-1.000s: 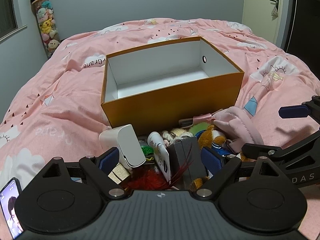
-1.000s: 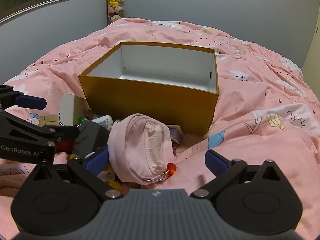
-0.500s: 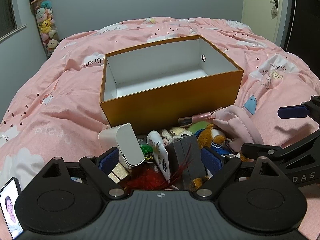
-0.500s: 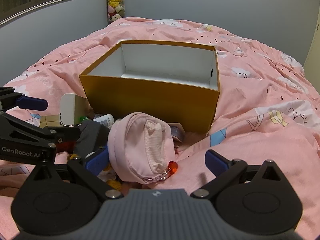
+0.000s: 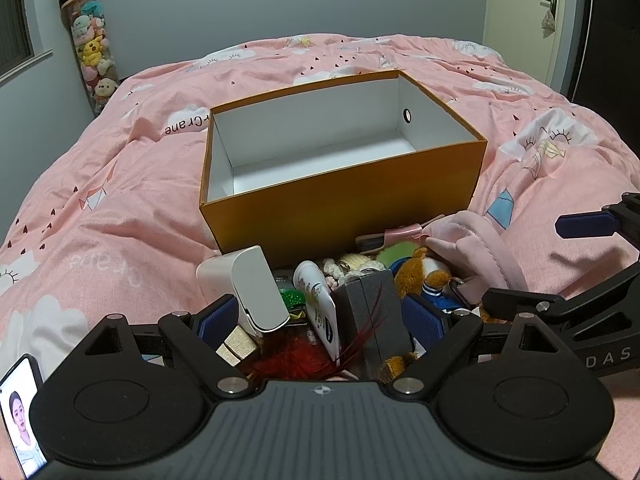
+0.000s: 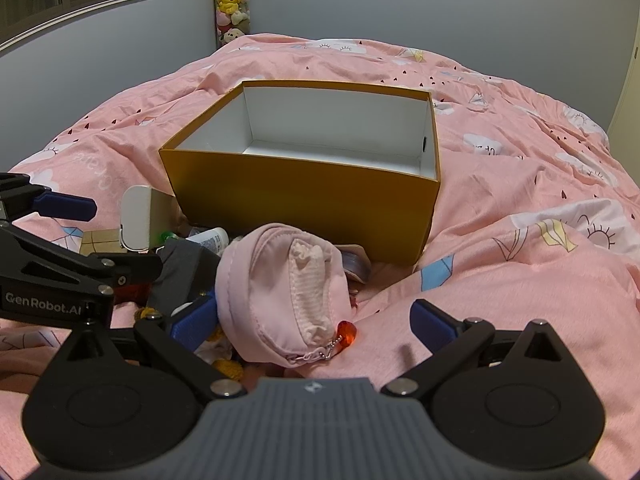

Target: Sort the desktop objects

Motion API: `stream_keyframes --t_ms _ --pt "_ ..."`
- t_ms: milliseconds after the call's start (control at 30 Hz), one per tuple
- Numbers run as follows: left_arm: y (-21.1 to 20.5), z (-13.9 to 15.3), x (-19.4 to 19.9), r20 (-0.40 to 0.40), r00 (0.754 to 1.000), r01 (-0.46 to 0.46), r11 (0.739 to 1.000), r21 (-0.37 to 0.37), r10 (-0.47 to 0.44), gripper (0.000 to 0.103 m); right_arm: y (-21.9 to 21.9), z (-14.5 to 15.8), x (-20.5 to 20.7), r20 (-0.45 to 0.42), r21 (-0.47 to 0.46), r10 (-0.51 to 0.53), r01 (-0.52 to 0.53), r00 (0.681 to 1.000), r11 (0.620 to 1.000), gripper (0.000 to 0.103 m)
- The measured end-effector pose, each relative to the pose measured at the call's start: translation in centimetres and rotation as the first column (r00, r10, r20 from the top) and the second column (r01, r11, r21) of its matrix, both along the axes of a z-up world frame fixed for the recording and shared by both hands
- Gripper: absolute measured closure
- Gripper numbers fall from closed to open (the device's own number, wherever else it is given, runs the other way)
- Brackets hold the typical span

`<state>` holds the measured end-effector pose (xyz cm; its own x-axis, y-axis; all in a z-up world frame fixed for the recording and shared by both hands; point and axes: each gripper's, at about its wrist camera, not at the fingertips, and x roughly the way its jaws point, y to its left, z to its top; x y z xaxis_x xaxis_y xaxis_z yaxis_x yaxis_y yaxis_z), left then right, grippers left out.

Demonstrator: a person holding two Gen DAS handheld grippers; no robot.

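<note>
A big orange box (image 5: pixel 344 200) with white insides sits open on the pink blanket (image 5: pixel 120 208). A heap of small things lies just in front of it: a white case (image 5: pixel 256 292), a lotion tube (image 5: pixel 320 304), a dark gray box (image 5: pixel 376 312), a red feather (image 5: pixel 296 364), a brown plush toy (image 5: pixel 424 276) and a soft pink pouch (image 6: pixel 288 292) with a red bead (image 6: pixel 346 330). The gray box and tube stand between the left gripper (image 5: pixel 324 320) and the orange box. Its fingers are wide apart around the heap. The right gripper (image 6: pixel 312 320) is low by the pouch, fingers wide apart too.
</note>
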<state>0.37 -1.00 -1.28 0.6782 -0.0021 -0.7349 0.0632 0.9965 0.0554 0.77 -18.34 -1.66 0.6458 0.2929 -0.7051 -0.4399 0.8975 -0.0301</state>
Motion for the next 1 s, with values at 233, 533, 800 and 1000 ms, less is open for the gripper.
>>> stream_keyframes --t_ms 233,533,800,1000 --pt "1.2 0.8 -0.1 -0.004 1.000 0.017 0.998 -0.057 -0.017 0.009 -0.6 1.7 -0.6 0.025 0.056 0.059 -0.060 0.998 0.997 0.002" --pt "3.8 1.4 0.6 -0.075 0.997 -0.004 0.985 -0.174 -0.009 0.050 0.3 2.4 -0.3 -0.032 0.078 0.136 -0.133 0.990 0.988 0.033" --pt "3.0 1.0 0.6 -0.090 0.995 0.035 0.985 -0.170 -0.050 0.060 0.1 1.2 0.3 -0.082 0.074 0.142 -0.136 0.986 0.988 0.064" --pt "3.3 1.0 0.7 -0.090 0.995 0.020 0.985 -0.171 -0.036 0.060 -2.6 1.4 0.8 -0.070 0.031 0.057 -0.055 0.996 0.998 0.070"
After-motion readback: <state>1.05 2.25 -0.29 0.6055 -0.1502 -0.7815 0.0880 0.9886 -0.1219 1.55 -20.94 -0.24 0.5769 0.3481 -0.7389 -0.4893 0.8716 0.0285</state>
